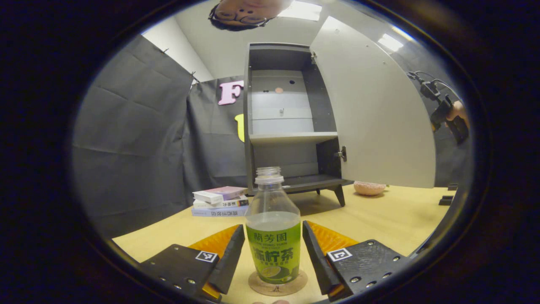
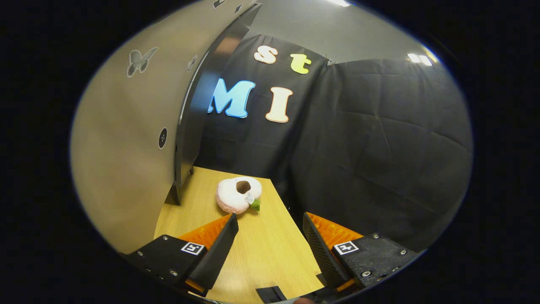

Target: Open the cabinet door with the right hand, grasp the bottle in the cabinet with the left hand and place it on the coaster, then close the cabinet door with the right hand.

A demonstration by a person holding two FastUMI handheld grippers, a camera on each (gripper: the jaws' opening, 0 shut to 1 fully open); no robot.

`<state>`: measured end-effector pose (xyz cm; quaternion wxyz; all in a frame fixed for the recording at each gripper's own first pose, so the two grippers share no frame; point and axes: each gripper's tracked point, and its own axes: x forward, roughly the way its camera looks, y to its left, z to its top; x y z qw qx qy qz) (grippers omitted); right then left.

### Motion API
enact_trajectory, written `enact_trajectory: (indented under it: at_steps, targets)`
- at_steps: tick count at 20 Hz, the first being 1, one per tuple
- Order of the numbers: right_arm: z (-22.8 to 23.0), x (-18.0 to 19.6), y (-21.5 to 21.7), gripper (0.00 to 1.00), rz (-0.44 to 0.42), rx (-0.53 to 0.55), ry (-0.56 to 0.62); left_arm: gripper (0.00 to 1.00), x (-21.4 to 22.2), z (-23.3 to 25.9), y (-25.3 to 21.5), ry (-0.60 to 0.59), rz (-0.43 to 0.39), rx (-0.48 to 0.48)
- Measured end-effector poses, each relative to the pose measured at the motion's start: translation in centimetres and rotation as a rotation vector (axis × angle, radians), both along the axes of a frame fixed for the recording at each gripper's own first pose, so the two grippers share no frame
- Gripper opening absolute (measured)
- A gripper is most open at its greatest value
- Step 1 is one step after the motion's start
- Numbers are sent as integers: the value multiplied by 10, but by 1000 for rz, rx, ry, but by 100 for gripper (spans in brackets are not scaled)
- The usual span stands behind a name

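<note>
A clear bottle point(image 1: 273, 236) with a green label and no cap stands upright on a round coaster point(image 1: 277, 288) on the wooden table. My left gripper point(image 1: 273, 228) is open around it, a small gap showing on each side of the bottle. Behind stands the grey cabinet point(image 1: 287, 126), its door point(image 1: 371, 114) swung wide open to the right and its shelves bare. My right gripper point(image 2: 270, 219) is open with nothing between its fingers, hovering over the table just right of the door's outer face point(image 2: 126, 139). The left gripper view also catches the right gripper point(image 1: 447, 114) in a hand beyond the door's edge.
A stack of books point(image 1: 220, 200) lies left of the cabinet. A pink and white plush doughnut point(image 2: 238, 194) rests on the table point(image 2: 261, 253) behind the open door. A small black block point(image 2: 270, 293) sits near the table's front edge. Black cloth walls close the booth.
</note>
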<state>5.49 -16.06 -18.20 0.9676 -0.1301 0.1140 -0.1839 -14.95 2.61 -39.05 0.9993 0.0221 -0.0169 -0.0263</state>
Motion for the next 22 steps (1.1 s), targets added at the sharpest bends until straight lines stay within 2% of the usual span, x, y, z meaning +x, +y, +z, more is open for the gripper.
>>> enact_trajectory:
  at_steps: [6,8,10,11,12,14,15,16,18,19,20,21,22]
  targets:
    - [8,-7,-1,95,-7,-1,-14,79,-10,34,3,-47,-23,-16]
    - [14,-10,-1,95,-9,17,-22,85,-13,46,3,-40,-37,-37]
    - [28,-12,-4,95,-25,33,-50,85,-13,65,6,-37,-44,-44]
    - [35,-14,-5,95,-33,44,-71,89,-12,81,7,-46,-45,-36]
    - [41,-16,-5,95,-37,56,-89,85,-10,98,9,-59,-44,-31]
    - [54,-18,-4,95,-42,81,-120,85,-4,140,10,-100,-52,-27]
    - [63,-20,-4,95,-45,95,-142,89,0,159,9,-115,-59,-26]
    - [71,-19,-1,95,-34,113,-162,85,5,178,9,-125,-64,-31]
    - [82,-18,2,95,-16,159,-182,85,21,216,10,-135,-62,-32]
    - [91,-17,3,96,-10,178,-198,89,29,233,13,-133,-55,-37]
    - [102,-16,4,96,-3,200,-212,85,36,251,15,-132,-43,-42]
    - [111,-15,8,95,18,223,-228,85,46,266,17,-125,-29,-35]
    - [119,-12,16,97,48,244,-238,89,55,283,18,-116,-10,-8]
